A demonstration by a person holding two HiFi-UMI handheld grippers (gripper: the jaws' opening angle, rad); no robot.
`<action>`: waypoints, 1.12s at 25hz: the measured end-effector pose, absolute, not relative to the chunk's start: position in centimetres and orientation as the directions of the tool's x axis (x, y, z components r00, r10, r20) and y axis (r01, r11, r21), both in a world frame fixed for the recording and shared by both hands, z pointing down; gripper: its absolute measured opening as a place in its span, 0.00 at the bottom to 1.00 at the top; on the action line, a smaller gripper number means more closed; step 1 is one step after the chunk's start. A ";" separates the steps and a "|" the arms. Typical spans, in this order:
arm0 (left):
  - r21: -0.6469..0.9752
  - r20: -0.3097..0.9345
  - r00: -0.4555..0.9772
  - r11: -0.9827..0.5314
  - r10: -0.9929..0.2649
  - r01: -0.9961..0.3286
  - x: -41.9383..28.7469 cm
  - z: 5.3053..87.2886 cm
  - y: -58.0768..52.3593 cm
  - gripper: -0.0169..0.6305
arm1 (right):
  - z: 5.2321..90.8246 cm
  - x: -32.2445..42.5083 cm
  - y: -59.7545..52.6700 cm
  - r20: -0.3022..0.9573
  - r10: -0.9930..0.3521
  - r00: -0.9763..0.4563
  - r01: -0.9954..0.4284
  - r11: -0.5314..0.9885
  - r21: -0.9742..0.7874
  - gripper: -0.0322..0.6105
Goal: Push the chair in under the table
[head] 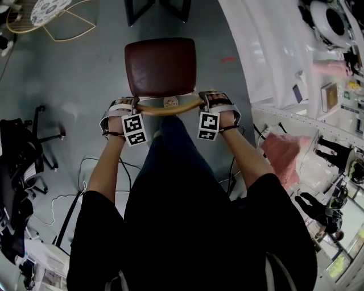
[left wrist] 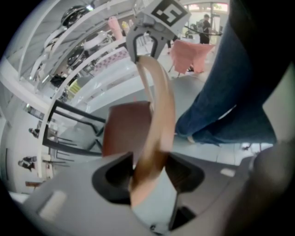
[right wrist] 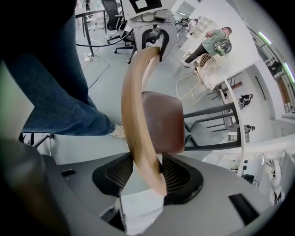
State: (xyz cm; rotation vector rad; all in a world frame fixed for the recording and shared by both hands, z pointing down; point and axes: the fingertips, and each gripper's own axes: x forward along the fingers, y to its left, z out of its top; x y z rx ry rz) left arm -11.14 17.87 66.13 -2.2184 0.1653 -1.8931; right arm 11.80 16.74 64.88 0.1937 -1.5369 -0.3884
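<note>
Clamping opposite ends of the smooth, curved tan wooden backrest rail (head: 168,109), left claw (left wrist: 148,171) and right claw (right wrist: 148,173) hold the chair (right wrist: 162,122); its rounded-square, glossy dark-brown seat (head: 161,65) sits above smooth grey floor (head: 85,74).

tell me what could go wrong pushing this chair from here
1. The left gripper and right gripper clamp only the thin curved backrest; it may slip in their grip.
2. The seat could catch the dark frame ahead if steered off line.
3. Cables on the floor at left could snag a foot.
</note>
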 end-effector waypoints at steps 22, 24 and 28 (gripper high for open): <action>-0.185 0.977 0.114 -0.982 -0.180 0.032 -11.9 66.6 11.9 0.39 | 64.5 11.1 11.0 0.926 -0.364 -0.096 0.122 0.919 0.374 0.36; -0.203 0.974 0.111 -0.979 -0.198 0.034 -12.0 66.4 11.5 0.38 | 64.4 11.1 10.7 0.924 -0.369 -0.103 0.123 0.917 0.380 0.36; -0.225 0.967 0.123 -0.974 -0.222 0.013 -11.7 65.2 10.5 0.37 | 63.8 10.8 9.7 0.918 -0.375 -0.127 0.122 0.913 0.390 0.36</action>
